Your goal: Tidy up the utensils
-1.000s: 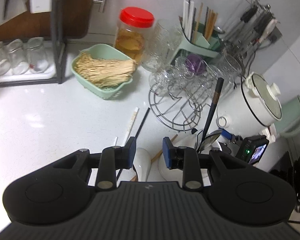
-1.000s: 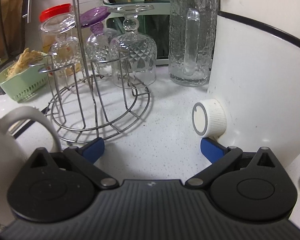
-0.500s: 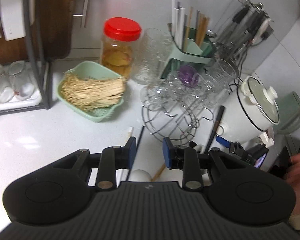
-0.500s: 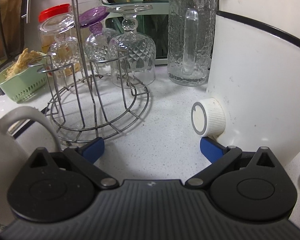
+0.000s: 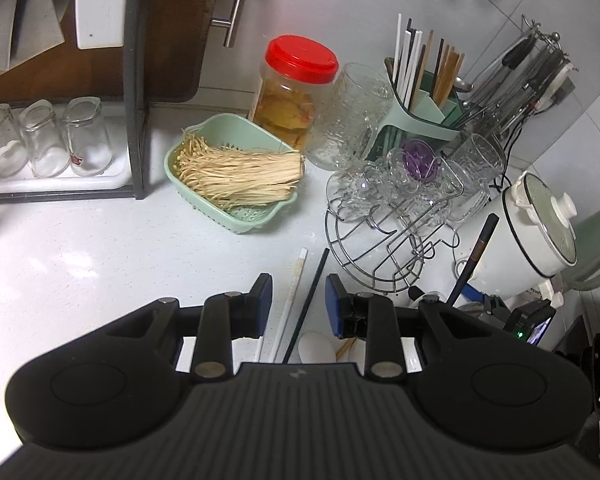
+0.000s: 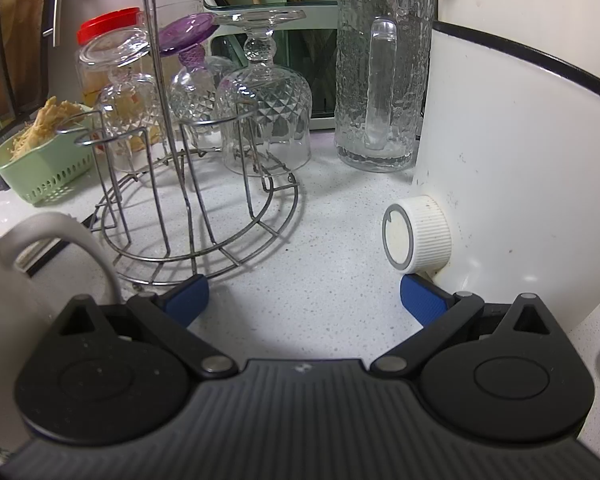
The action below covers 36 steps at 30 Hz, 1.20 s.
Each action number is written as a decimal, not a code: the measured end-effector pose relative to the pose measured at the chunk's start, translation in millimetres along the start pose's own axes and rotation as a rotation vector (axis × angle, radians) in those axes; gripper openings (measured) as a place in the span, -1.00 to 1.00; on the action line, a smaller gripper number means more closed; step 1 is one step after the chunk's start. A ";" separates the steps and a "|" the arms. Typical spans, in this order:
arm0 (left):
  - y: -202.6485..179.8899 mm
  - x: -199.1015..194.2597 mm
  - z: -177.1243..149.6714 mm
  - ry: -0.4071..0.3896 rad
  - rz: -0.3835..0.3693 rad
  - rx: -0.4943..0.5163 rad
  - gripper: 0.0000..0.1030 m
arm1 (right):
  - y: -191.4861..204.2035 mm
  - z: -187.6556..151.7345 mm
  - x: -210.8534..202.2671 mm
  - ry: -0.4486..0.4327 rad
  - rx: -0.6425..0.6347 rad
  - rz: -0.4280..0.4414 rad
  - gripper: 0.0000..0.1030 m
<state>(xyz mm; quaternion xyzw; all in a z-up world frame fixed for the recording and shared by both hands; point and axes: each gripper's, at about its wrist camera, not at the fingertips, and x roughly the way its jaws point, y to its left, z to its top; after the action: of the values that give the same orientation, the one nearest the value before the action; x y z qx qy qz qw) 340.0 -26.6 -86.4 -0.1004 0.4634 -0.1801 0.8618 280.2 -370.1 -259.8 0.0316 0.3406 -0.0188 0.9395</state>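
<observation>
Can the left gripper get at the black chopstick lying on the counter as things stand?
Probably yes. The left gripper is open and empty, and the black chopstick lies in plain view between its fingers. A white chopstick lies close beside it and might get caught too.
</observation>
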 end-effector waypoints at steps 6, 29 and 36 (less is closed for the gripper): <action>-1.7 1.7 -2.5 0.009 -0.002 -0.010 -0.36 | 0.0 0.0 0.0 0.000 0.000 0.000 1.00; -14.6 16.3 6.8 0.020 -0.048 0.069 -0.36 | 0.1 0.0 -0.1 0.001 0.000 0.001 1.00; -27.6 24.0 5.5 0.040 -0.072 0.127 -0.36 | 0.1 0.0 -0.1 0.001 0.000 0.001 1.00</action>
<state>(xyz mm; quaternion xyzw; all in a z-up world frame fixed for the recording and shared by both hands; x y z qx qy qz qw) 350.7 -61.5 -92.3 -0.0585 0.4645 -0.2421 0.8498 280.1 -370.0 -259.7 0.0319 0.3410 -0.0185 0.9394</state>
